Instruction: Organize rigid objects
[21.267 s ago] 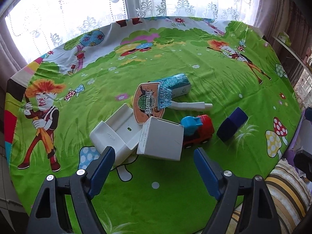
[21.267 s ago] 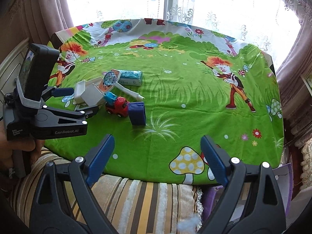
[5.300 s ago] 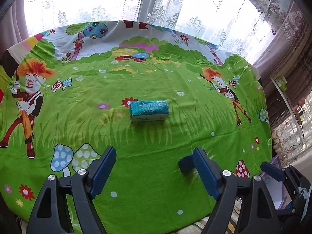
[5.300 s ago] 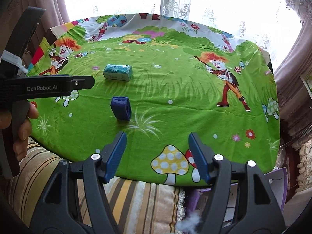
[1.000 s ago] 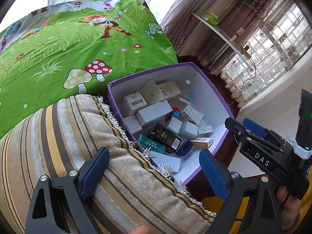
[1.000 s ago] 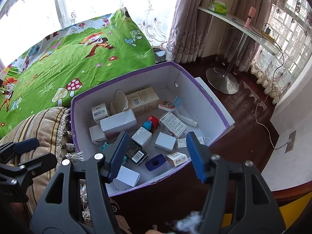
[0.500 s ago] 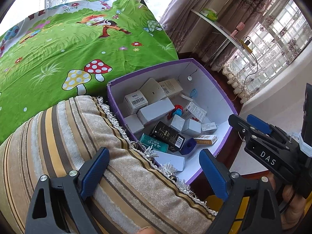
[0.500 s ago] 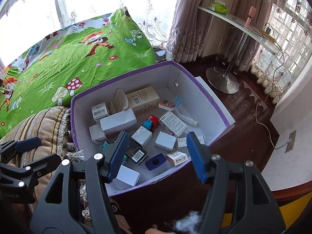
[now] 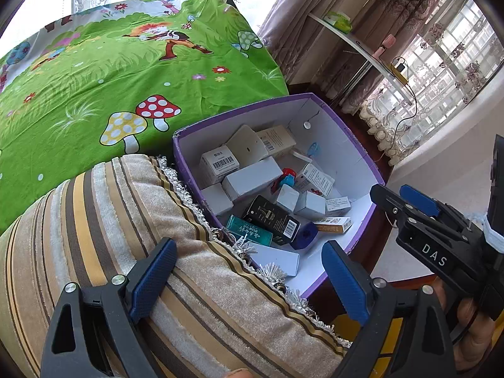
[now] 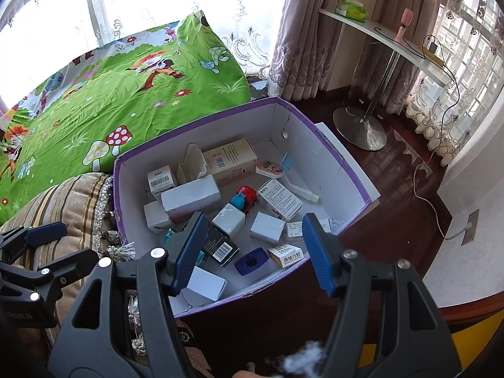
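Counter with green cartoon cloth (image 9: 94,82) now bare; teal box (image 9: 249,229) and blue block (image 10: 251,261) lie in the purple storage box (image 10: 343,163) with the rest. Left gripper (image 9: 249,280) and right gripper (image 10: 252,245): fingers wide apart, empty. Sorting looks finished.

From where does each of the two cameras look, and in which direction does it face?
Left wrist: on the left gripper, above the striped cushion, facing the purple box; the right gripper and a hand show.
Right wrist: on the right gripper, looking down into the box; the left gripper shows.
Shared: box, cushion, green cloth.
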`<state>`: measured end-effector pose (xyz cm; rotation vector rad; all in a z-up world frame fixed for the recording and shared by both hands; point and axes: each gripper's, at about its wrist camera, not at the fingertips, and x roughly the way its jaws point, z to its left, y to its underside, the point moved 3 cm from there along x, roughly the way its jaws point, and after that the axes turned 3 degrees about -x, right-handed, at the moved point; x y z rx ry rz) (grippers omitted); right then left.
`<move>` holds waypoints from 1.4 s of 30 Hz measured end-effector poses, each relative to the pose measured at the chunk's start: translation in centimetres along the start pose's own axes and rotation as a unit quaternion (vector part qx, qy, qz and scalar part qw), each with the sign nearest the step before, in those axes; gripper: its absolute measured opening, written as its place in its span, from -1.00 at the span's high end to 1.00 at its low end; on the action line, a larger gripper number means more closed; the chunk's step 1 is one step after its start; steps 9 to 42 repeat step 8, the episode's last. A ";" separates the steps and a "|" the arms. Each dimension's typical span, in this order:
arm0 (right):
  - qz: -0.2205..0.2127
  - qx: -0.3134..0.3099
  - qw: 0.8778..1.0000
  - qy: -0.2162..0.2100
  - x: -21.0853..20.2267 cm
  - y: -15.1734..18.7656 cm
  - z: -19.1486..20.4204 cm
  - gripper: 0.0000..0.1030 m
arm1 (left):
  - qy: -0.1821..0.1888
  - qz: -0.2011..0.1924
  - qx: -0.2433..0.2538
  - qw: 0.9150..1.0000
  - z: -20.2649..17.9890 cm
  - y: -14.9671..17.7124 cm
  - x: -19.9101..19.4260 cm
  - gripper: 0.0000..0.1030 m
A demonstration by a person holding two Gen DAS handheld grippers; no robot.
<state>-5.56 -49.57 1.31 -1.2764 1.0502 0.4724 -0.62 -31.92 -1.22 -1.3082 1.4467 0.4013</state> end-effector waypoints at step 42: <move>0.000 0.000 1.000 0.000 0.0 0.0 0.0 -0.29 | -0.009 -0.002 0.017 1.000 -0.3 0.2 0.2 -0.83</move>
